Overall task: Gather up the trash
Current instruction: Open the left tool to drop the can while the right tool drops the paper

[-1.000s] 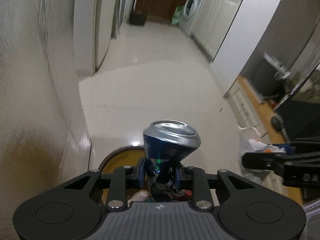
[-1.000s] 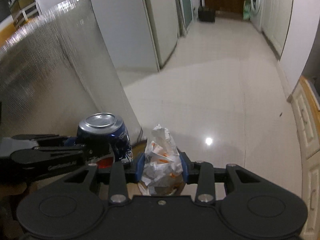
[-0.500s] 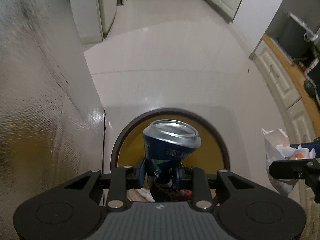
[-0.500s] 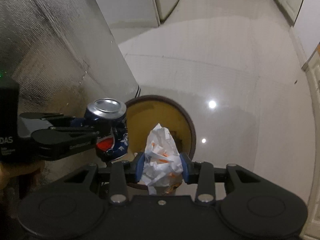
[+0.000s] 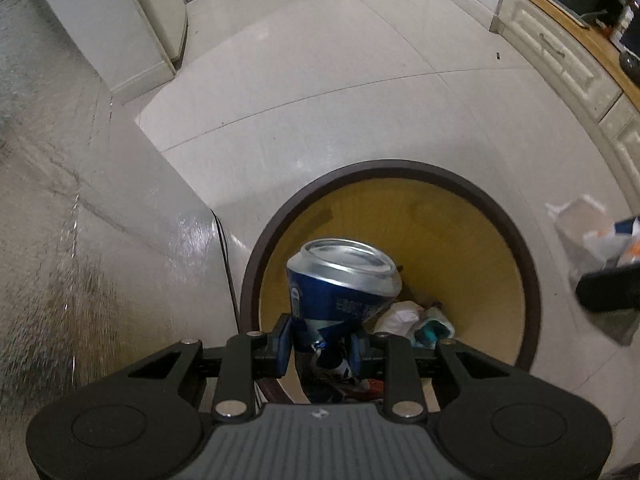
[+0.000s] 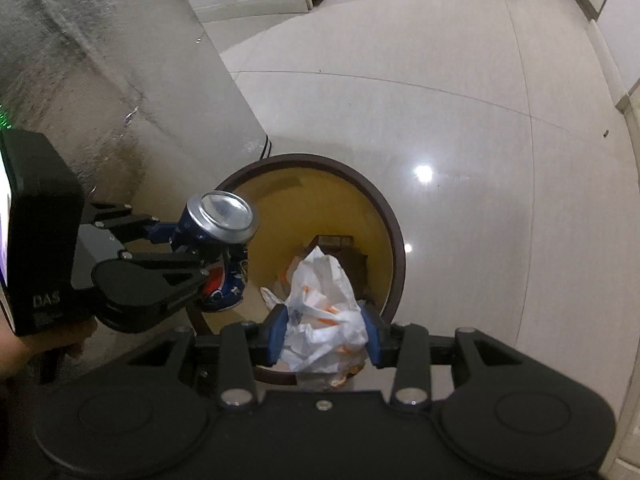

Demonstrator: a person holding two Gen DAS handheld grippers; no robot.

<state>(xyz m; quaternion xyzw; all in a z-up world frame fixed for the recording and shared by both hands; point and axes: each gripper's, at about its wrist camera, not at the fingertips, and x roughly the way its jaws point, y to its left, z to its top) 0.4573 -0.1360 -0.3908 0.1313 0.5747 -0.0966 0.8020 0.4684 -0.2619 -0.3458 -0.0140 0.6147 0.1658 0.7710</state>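
Observation:
My left gripper [image 5: 323,346] is shut on a crushed blue drink can [image 5: 340,280] and holds it over the near left part of a round bin with a dark rim [image 5: 400,168] and a yellow inside. The can also shows in the right wrist view [image 6: 218,240]. My right gripper [image 6: 323,338] is shut on a crumpled white and orange paper wrapper [image 6: 324,312] above the bin's near rim [image 6: 396,240]. The wrapper shows at the right edge of the left wrist view [image 5: 592,232]. Other trash [image 5: 416,320] lies at the bin's bottom.
A shiny textured silver wall or appliance side [image 5: 60,200] stands close on the left, touching the bin. A thin dark cable [image 5: 224,248] runs down beside it. Pale glossy floor tiles [image 5: 360,80] stretch ahead. White cabinets with a wooden top [image 5: 568,52] line the right.
Both grippers have moved forward and tilted down over the bin, which now fills more of both views. Each still holds its piece of trash.

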